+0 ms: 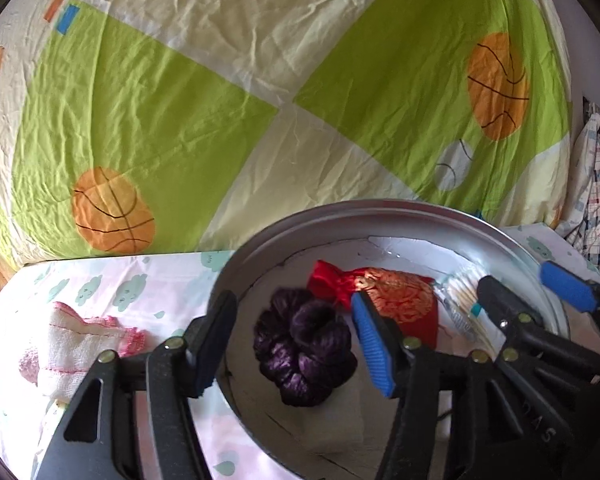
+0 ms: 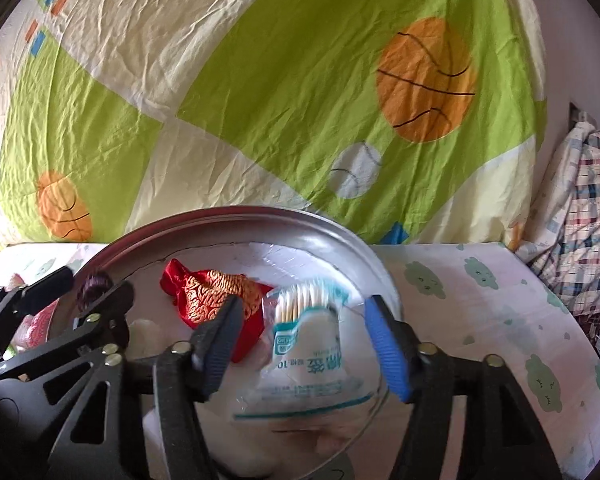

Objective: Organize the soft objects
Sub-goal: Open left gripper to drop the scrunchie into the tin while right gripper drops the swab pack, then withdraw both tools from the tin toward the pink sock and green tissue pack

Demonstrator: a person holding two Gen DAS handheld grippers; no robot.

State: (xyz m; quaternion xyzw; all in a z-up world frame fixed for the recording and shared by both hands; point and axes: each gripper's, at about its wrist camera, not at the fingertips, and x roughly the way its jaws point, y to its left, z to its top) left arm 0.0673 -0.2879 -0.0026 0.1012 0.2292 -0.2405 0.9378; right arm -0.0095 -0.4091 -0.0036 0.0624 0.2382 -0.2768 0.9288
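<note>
A round metal tray (image 1: pixel 340 210) sits on a cloud-print sheet. In it lie a dark purple scrunchie (image 1: pixel 304 354), a red and gold brocade pouch (image 1: pixel 396 294) and a clear bag of cotton swabs (image 2: pixel 304 344). My left gripper (image 1: pixel 290 344) is open, its fingers either side of the scrunchie and the tray's left rim. My right gripper (image 2: pixel 306 344) is open around the swab bag; the bag lies between the pads, apart from them. The pouch (image 2: pixel 216 294) lies just left of it. A white cloth with pink trim (image 1: pixel 80 344) lies outside the tray, to the left.
A green and cream basketball-print quilt (image 1: pixel 228 92) rises behind the tray. Plaid fabric (image 2: pixel 584 216) is bunched at the far right. The cloud-print sheet (image 2: pixel 480 304) extends to the right of the tray.
</note>
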